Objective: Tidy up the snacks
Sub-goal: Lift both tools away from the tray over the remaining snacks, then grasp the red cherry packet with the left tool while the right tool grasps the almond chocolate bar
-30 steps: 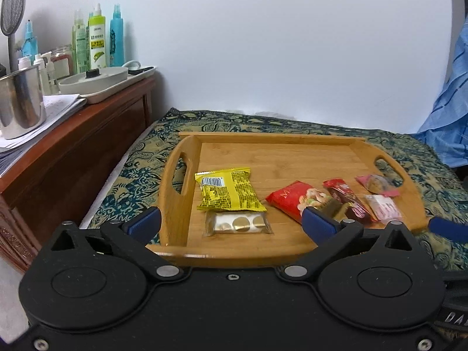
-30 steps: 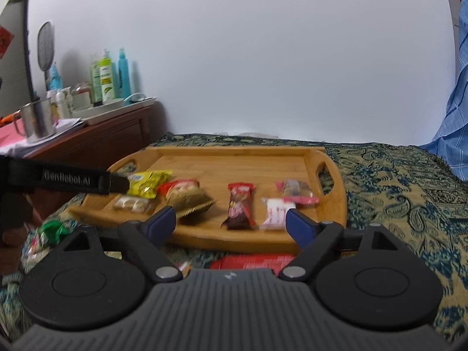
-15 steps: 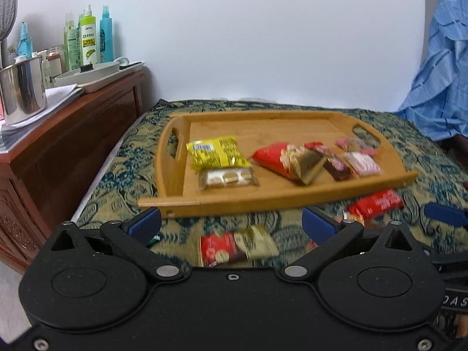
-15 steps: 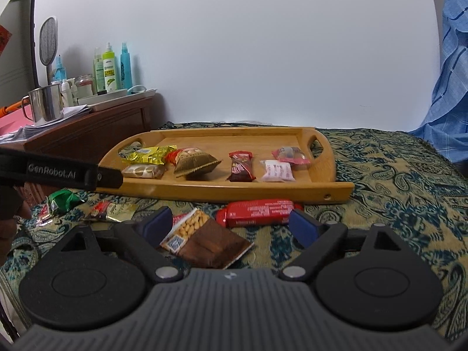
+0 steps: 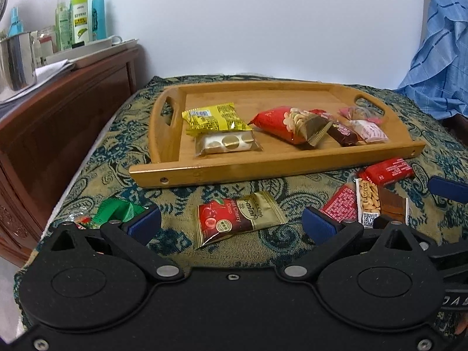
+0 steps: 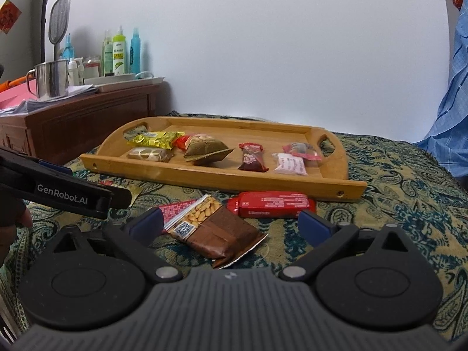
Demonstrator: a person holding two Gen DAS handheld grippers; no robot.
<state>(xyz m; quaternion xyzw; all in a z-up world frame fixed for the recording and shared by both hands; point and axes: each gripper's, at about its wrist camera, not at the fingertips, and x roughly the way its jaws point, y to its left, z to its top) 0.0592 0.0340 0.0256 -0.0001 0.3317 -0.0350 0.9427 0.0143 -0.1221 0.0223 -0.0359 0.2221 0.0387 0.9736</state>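
A wooden tray [image 5: 280, 166] [image 6: 222, 175] on the patterned bedspread holds several snack packets, among them a yellow one [image 5: 215, 117] and a red one [image 5: 280, 122]. Loose on the cloth in front of it lie a red cherry-candy packet [image 5: 237, 219], a brown peanut bar [image 6: 216, 228], a red bar [image 6: 272, 203] and a green wrapper [image 5: 117, 210]. My left gripper [image 5: 231, 223] is open, its blue pads on either side of the cherry packet without touching it. My right gripper [image 6: 229, 222] has its jaws opening wide, with the peanut bar lying between them, not pressed.
A dark wooden dresser [image 5: 58, 111] stands to the left with a steel mug [image 6: 51, 79], papers and spray bottles [image 6: 120, 52]. Blue striped cloth [image 5: 438, 52] hangs at the right. A white wall rises behind the bed.
Both grippers have pulled back from the tray and dipped, so the loose packets in front of it came into view. The right jaws stand wider than before.
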